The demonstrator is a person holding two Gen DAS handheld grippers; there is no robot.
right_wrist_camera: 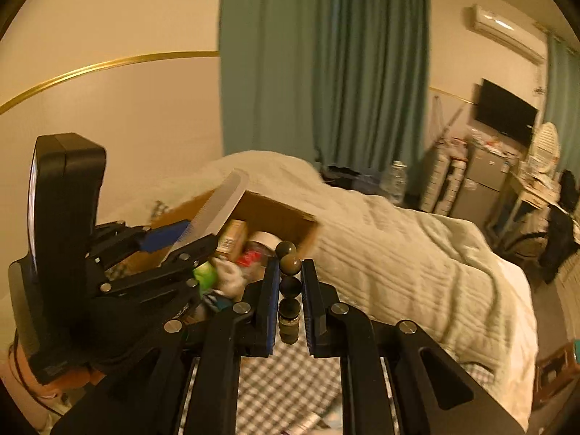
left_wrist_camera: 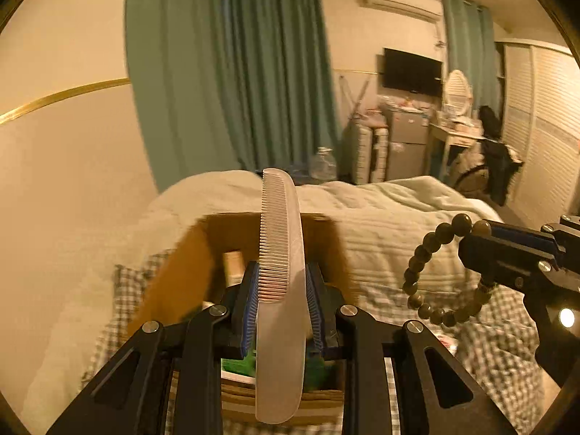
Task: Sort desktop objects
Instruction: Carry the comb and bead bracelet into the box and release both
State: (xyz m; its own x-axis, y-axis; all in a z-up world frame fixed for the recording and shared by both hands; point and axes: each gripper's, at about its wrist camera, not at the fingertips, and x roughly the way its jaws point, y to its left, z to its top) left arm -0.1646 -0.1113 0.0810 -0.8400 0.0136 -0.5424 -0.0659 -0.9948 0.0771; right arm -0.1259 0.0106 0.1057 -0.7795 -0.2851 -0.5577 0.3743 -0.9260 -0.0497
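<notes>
Around us: an open brown cardboard box [right_wrist_camera: 253, 214] of small things sits on the bed.
Left gripper [left_wrist_camera: 282, 297]: we pinch a pale plastic comb [left_wrist_camera: 281, 253].
Right gripper [right_wrist_camera: 290, 282]: we squeeze a dark green round-bead bracelet [right_wrist_camera: 290, 275].

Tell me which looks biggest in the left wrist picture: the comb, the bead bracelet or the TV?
1. Comb, biggest, but it sits right at the camera, which swells it.
2. Bead bracelet, also near.
3. TV, smallest only because it hangs far across the room.
</notes>
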